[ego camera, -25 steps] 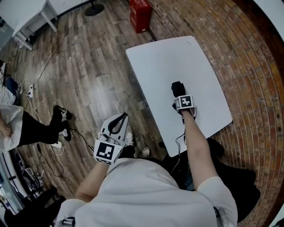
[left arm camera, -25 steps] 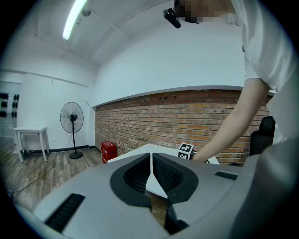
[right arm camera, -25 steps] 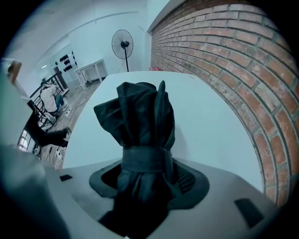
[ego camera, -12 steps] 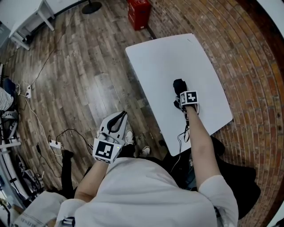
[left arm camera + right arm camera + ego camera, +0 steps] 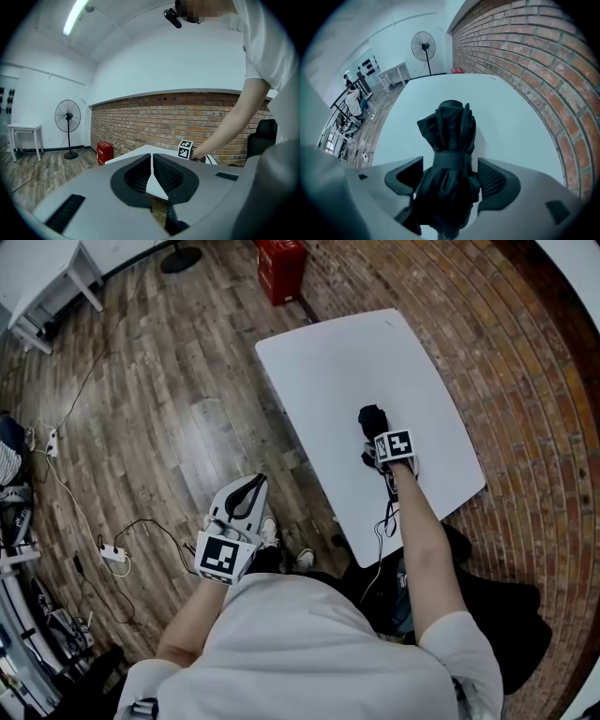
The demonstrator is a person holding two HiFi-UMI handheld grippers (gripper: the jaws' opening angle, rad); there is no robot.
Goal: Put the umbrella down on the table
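A folded black umbrella (image 5: 373, 418) lies on the white table (image 5: 347, 362), near its right half. My right gripper (image 5: 380, 454) points steeply down over the umbrella's near end. In the right gripper view the strapped black bundle (image 5: 450, 140) sits between the two pads, and the jaws are opening, spread wide with a small gap on each side. My left gripper (image 5: 246, 495) hangs over the wooden floor left of the table, away from the umbrella. Its pads (image 5: 140, 173) meet in a thin slit with nothing between them.
A red box (image 5: 281, 257) stands on the floor beyond the table's far corner. A standing fan (image 5: 67, 117) and a small white table (image 5: 37, 277) are at the far left. Cables and a power strip (image 5: 112, 551) lie on the floor. A brick wall (image 5: 525, 61) runs along the table's right side.
A person in dark trousers at the left edge has walked out of view. Both of my hands stay about where they were, the right one still over the umbrella.
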